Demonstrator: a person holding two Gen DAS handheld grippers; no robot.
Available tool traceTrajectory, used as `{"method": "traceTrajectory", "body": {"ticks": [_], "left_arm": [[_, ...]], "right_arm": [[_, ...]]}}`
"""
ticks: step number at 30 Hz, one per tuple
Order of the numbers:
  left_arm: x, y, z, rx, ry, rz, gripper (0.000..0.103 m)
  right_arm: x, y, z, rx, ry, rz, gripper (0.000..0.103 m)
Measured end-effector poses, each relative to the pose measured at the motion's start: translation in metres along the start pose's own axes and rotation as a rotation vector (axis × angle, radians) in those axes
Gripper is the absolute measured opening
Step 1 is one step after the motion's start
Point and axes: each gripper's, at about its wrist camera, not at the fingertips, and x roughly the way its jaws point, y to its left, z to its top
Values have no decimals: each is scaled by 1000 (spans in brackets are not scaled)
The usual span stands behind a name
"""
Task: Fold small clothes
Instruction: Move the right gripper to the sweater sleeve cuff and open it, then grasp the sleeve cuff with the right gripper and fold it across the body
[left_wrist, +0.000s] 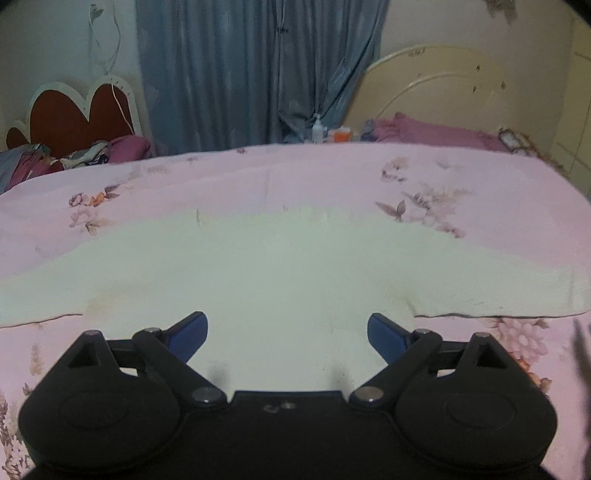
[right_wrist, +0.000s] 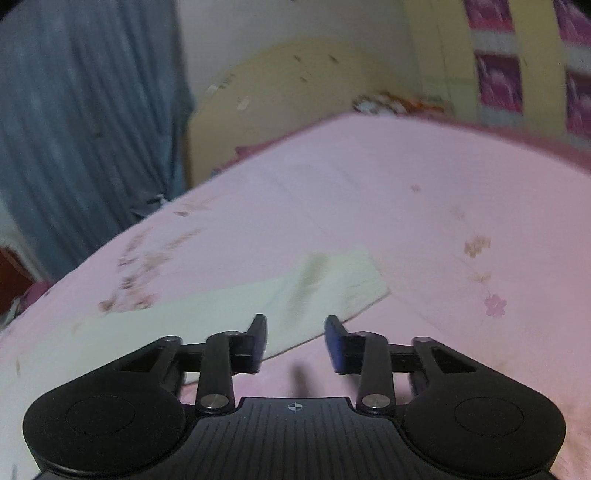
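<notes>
In the left wrist view we saw a pale cream garment (left_wrist: 280, 269) spread flat across a pink flowered bedsheet (left_wrist: 332, 173), filling the middle band of the frame from the left edge to the right. The left gripper (left_wrist: 287, 334) stood at the bottom centre with its blue-tipped fingers (left_wrist: 190, 334) set wide apart, nothing between them, the cloth lying beneath and beyond the tips. We could not tell whether the tips touched the fabric.

In the right wrist view, which was blurred, we saw one end of the same garment (right_wrist: 258, 295) running from the lower left toward the centre of the frame, its squared corner ending right of centre on the bedsheet (right_wrist: 406, 184). The right gripper (right_wrist: 295, 341) sat at the bottom centre with its jaws at a narrow gap, holding nothing; the edge of the cloth showed just past the left finger (right_wrist: 258, 339), and bare sheet lay in the gap between the tips.

Behind the bed, blue-grey curtains (left_wrist: 258, 74) hung in the upper centre of the left view, a cream arched headboard (left_wrist: 436, 88) stood at upper right, and a red heart-shaped headboard (left_wrist: 77, 118) at upper left. A small white pump bottle (left_wrist: 317, 129) stood beyond the far edge of the bed, near the centre.
</notes>
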Motion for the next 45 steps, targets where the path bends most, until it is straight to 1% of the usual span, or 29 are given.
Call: {"method": "traceTrajectory", "body": {"ticks": [3,6,9,12,14,15,16,17,18,21,23,24,26,27,29,30,31,33,35,38,39,40,42,45], "left_arm": [[14,-11,1,14,29,13,93],[22,-20,3,25,44,21,93],[28,-26,7,27,51,22,93],[29,-29,13,19,44,11,93],[30,-29,17,3,36,1,94],[28,-27,19,-5,30,-5,95],[29,-27,21,-11,26,-10,96],[28,-24,22,-17,23,-16,96],[28,-22,22,-20,21,-19,97],[29,-14,21,-24,28,-18,97],[32,-6,18,-30,37,-21,97],[33,-2,18,-33,41,-22,97],[36,8,16,-37,44,-28,97],[37,14,16,-38,43,-29,97],[40,24,16,-43,39,-31,97],[42,31,16,-49,38,-30,97],[43,38,16,-59,40,-33,97],[43,52,14,-78,43,-39,97],[42,68,13,-91,49,-37,97],[42,90,7,-82,62,-18,100],[43,97,5,-82,69,-20,100],[44,104,2,-84,77,-26,102],[47,119,-3,-90,97,-27,102],[49,138,-8,-88,118,-29,102]], "right_arm": [[21,-22,3,75,40,-4,35],[34,-41,2,157,65,20,35],[35,-51,2,216,52,58,35],[37,-62,5,304,50,105,35],[36,-66,6,322,45,112,34],[34,-68,6,329,44,112,32],[33,-71,8,346,50,113,20],[31,-76,7,378,60,126,15],[30,-79,6,404,71,141,14],[28,-76,3,399,97,160,14],[25,-76,1,423,115,176,14],[22,-77,0,432,114,178,14],[17,-87,4,427,81,131,14],[14,-94,6,444,58,102,14],[10,-108,9,484,28,76,14],[9,-110,11,469,27,74,13],[10,-109,13,444,32,67,2],[6,-106,14,408,28,51,2],[-2,-99,16,349,-1,-3,2],[-19,-70,22,206,-59,-104,2],[-24,-57,22,149,-66,-102,2],[-27,-38,20,85,-58,-67,2],[-37,5,14,-54,-64,0,2],[-47,62,0,-142,-50,121,2]]}}
